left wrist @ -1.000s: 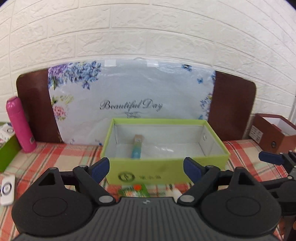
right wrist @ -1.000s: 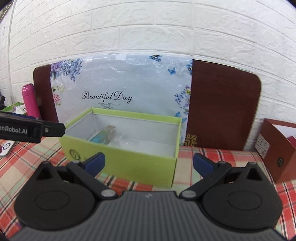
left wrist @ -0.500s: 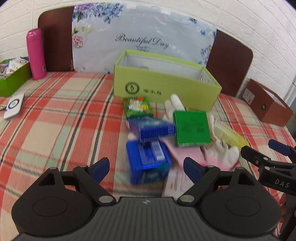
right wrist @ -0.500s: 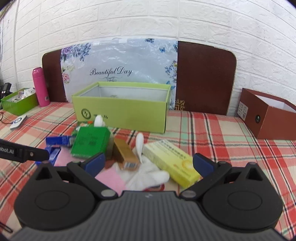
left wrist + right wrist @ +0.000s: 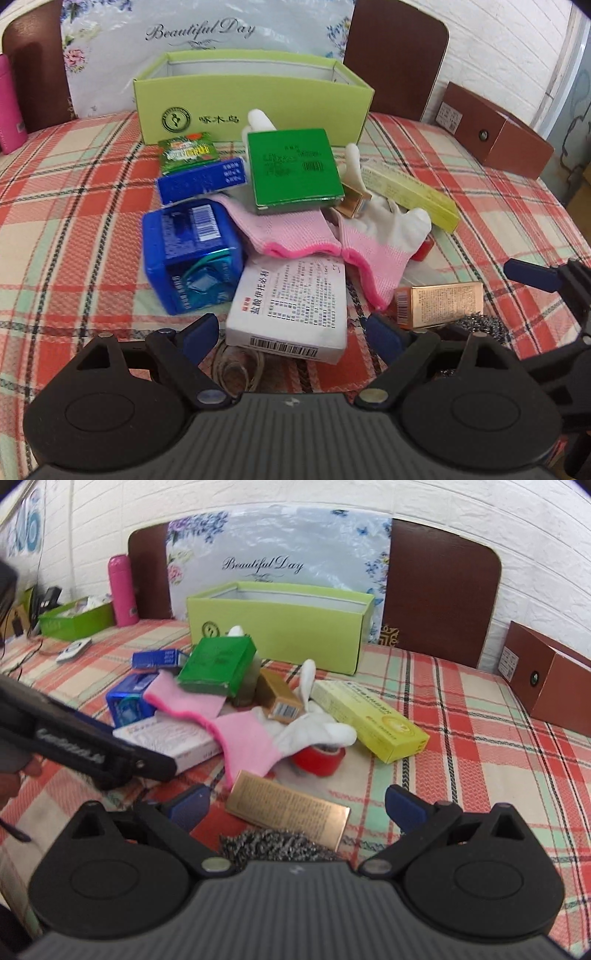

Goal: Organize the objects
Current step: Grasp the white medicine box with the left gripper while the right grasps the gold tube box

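Under the pink gloves (image 5: 255, 734), only right view shows red tape (image 5: 319, 758) (both grippers (image 5: 291, 330) (image 5: 295, 806) agape).

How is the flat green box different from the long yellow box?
The green box is dark green, squarish and flat; the yellow box is pale yellow, long and narrow. The green box sits tilted on top of the pile, over a pink glove; the yellow box lies flat on the checked cloth at the pile's right edge. Both are closed cartons, lying in front of the open lime-green box.
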Demonstrator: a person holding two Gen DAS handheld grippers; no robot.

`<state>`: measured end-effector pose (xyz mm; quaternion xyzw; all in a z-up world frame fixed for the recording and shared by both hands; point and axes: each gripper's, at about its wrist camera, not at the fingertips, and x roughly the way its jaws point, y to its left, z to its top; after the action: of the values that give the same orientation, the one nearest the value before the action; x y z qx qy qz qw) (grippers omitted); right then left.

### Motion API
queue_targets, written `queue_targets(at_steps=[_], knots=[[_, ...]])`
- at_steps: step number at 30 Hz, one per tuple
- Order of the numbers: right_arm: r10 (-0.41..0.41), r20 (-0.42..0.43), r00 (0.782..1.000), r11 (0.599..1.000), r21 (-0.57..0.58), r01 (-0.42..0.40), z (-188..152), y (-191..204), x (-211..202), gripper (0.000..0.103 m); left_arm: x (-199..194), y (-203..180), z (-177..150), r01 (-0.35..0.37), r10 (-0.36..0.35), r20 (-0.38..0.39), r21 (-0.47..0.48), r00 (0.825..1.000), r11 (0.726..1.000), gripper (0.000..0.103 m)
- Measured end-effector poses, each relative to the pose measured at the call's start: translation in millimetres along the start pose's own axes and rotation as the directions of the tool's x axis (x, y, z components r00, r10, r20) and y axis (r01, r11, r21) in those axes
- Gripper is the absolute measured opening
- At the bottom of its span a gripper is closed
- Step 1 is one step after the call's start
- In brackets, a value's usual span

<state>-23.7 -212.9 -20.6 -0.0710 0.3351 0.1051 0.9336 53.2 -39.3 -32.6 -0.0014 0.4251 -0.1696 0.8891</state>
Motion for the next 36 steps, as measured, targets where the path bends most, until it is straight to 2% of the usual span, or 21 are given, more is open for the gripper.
queue_targets(at_steps=[6, 9, 12, 14, 16, 18, 19, 20, 23, 29, 36], knots=[[-0.003, -0.037, 0.999, 0.999, -0.039, 0.002, -2.9, -0.8, 5.2, 0.103, 19.0, -3.1, 1.6, -0.024, 0.025, -0.024, 0.013, 0.999, 1.000, 0.090], [-0.016, -0.048, 0.999, 0.995, -0.095, 0.012, -0.9, 0.4, 9.8, 0.103, 21.4, -6.7, 2.0, -0.034, 0.034, -0.018, 0.039, 0.999, 0.999, 0.090], [-0.020, -0.059, 0.998, 0.987, -0.163, 0.010, 3.9, 2.6, 15.5, 0.099, 21.7, -7.0, 2.4, -0.028, 0.029, -0.014, 0.048, 0.999, 0.998, 0.090], [-0.012, -0.076, 0.997, 0.977, -0.211, -0.005, 7.7, 4.6, 21.7, 0.091, 20.7, -6.4, 2.6, -0.022, 0.023, -0.012, 0.048, 1.000, 0.999, 0.090], [0.000, -0.100, 0.995, 0.967, -0.254, -0.026, 10.4, 8.0, 27.3, 0.084, 18.8, -5.6, 2.9, -0.020, 0.020, -0.007, 0.044, 1.000, 0.999, 0.083], [0.020, -0.115, 0.993, 0.960, -0.277, -0.051, 12.4, 11.5, 30.3, 0.071, 16.8, -5.3, 3.6, -0.024, 0.024, -0.002, 0.045, 1.000, 0.999, 0.070], [0.033, -0.122, 0.992, 0.958, -0.279, -0.066, 13.8, 12.4, 31.4, 0.059, 16.4, -4.6, 4.0, -0.020, 0.020, -0.002, 0.042, 1.000, 0.999, 0.070], [0.041, -0.129, 0.991, 0.958, -0.278, -0.075, 15.2, 13.8, 32.4, 0.046, 16.1, -3.6, 4.2, -0.015, 0.015, -0.002, 0.036, 1.000, 0.999, 0.070], [0.030, -0.121, 0.992, 0.962, -0.268, -0.062, 18.3, 16.2, 33.6, 0.040, 14.5, -4.8, 3.7, -0.016, 0.016, 0.001, 0.037, 1.000, 0.999, 0.070], [0.041, -0.119, 0.992, 0.985, -0.161, -0.060, 24.1, 3.2, 30.6, 0.036, 8.8, -10.1, 2.3, -0.037, 0.037, 0.011, 0.065, 0.999, 0.997, 0.070], [0.036, -0.109, 0.993, 0.998, -0.050, -0.042, 21.2, -15.0, 26.4, 0.035, 0.9, -19.6, 2.2, -0.067, 0.064, 0.036, 0.105, 0.997, 0.992, 0.069]])
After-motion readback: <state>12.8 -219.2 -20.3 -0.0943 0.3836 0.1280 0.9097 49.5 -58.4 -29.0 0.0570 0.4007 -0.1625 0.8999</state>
